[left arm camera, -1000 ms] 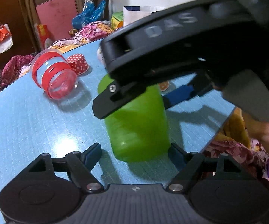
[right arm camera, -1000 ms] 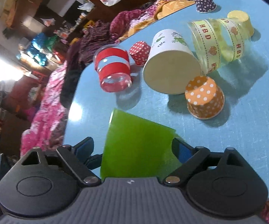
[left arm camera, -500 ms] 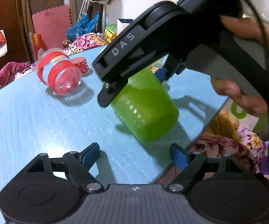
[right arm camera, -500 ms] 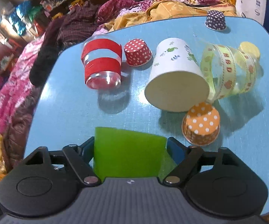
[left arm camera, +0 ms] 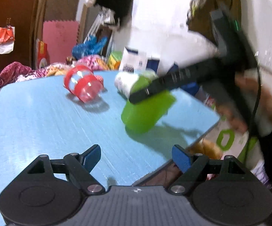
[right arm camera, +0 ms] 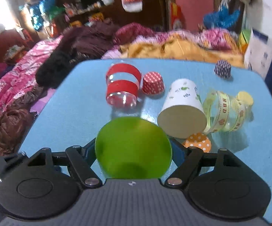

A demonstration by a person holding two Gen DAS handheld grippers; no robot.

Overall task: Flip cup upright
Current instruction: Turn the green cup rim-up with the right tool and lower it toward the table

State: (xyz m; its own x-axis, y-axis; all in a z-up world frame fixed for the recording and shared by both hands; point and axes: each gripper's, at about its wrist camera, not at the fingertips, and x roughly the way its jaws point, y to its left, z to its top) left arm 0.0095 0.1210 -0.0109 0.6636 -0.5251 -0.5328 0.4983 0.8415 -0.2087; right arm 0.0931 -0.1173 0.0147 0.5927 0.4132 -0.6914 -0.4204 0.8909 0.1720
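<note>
A green plastic cup [right arm camera: 133, 148] sits between the fingers of my right gripper [right arm camera: 134, 150], which is shut on it. Its open mouth faces the right wrist camera. In the left wrist view the green cup [left arm camera: 147, 111] is tilted, held just above the blue table [left arm camera: 41, 122] near its right edge, with the right gripper's black body [left arm camera: 173, 82] over it. My left gripper [left arm camera: 136, 155] is open and empty, low over the table's front.
On the table lie a clear cup with red bands [right arm camera: 122, 90], a white paper cup [right arm camera: 183, 109], a clear cup with yellow ribbon [right arm camera: 224, 111], and small dotted cups in red [right arm camera: 153, 85], orange [right arm camera: 197, 142] and navy [right arm camera: 222, 68]. Clothes are piled behind the table.
My right gripper has turned the green cup from base-up to tilted, with its mouth now toward the right wrist camera. My left gripper has drawn back from the cup.
</note>
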